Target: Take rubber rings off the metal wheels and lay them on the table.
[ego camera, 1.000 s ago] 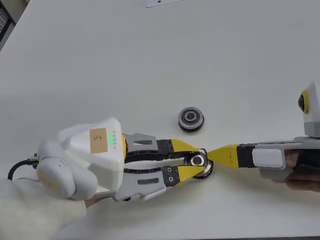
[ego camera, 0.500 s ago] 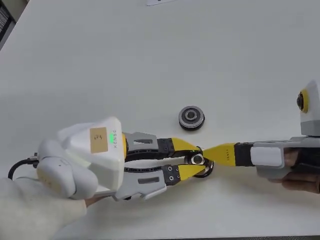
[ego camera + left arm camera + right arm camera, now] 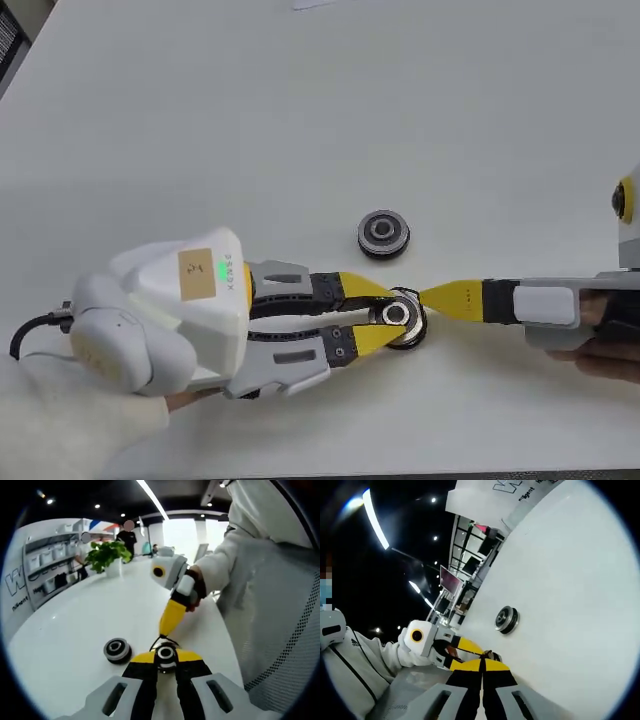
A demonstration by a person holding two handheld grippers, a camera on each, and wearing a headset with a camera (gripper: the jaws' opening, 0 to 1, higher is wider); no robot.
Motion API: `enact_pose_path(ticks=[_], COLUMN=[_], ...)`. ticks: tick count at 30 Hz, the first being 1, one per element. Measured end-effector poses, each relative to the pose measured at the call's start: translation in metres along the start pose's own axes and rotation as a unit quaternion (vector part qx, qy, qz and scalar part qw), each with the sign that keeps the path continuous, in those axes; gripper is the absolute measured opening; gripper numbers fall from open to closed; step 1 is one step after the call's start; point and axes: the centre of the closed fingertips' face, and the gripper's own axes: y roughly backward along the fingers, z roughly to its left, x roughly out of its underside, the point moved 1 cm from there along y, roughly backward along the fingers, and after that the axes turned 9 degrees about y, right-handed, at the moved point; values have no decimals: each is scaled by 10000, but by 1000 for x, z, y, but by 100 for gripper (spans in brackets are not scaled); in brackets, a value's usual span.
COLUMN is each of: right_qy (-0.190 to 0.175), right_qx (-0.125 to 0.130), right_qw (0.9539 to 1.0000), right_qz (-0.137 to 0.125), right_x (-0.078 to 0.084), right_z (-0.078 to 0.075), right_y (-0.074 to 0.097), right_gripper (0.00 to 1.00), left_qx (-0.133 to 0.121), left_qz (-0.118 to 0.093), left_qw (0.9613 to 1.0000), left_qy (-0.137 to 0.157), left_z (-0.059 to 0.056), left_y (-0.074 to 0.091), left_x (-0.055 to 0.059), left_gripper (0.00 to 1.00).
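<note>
My left gripper point(image 3: 393, 320) is shut on a metal wheel point(image 3: 394, 315) with a black rubber ring point(image 3: 411, 336), holding it just above the white table point(image 3: 300, 120). My right gripper point(image 3: 428, 296) comes in from the right. Its yellow jaws are pressed together on the edge of that ring at the wheel's right side. In the left gripper view the held wheel point(image 3: 165, 656) sits between my own jaws, and the right gripper point(image 3: 164, 631) pinches a thin black loop of the ring point(image 3: 172, 641). A second ringed wheel point(image 3: 382, 235) lies flat on the table beyond.
The second wheel point(image 3: 117, 650) point(image 3: 507, 619) is the one loose object near the grippers. In the left gripper view a potted plant point(image 3: 106, 556) stands at the table's far end, with people beyond it. A person's sleeve point(image 3: 50, 440) is at the lower left.
The right gripper has drawn a little to the right, so its tip now stands off the wheel's edge. The left gripper and the second wheel have stayed put.
</note>
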Motion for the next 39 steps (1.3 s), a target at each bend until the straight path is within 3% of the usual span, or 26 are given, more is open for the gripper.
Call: enact_pose_path(ticks=[9,17,20,21,23,25,28,31,33,36,39], right_qy=[60,26,-40,-18,-16,237,246,483,462,561,698], right_qx=[-207,-433,-364,-168,-134,137,110,348,296,303,341], right_qw=[9998,9990,9992,9998,9997,9996,9996,9979,9982,9977,9966], right_qz=[56,-86,-161,-145,-213,8,33,248,230,248,272], right_x=[1,-4,-7,-7,-10,-4,-3,2,0,-2,-5], right_z=[12,18,14,7,6,-1,3,-3,1,8,12], right_y=[-6,-6,-4,-3,0,0,-1,0,0,3,5], right_gripper=[0,0,0,0,0,0,0,0,0,0,0], left_qx=[28,17,-37,-43,-55,-67,-43,-4,18,-48,-52], left_qz=[-15,-35,-48,-46,-43,-10,55,46,22,1,2], left_qw=[10000,10000,10000,10000,10000,10000,10000,10000,10000,9987,9994], left_qy=[-39,-24,0,-7,-21,-34,-11,27,38,510,342], left_z=[0,1,0,0,0,0,-1,-2,-2,1,0], left_y=[-3,-7,-9,-9,-9,-9,-7,-3,1,8,14], left_x=[-1,-3,-4,-4,-4,-5,-5,-8,-12,-20,-26], left_gripper=[12,13,13,13,13,14,15,17,20,21,26])
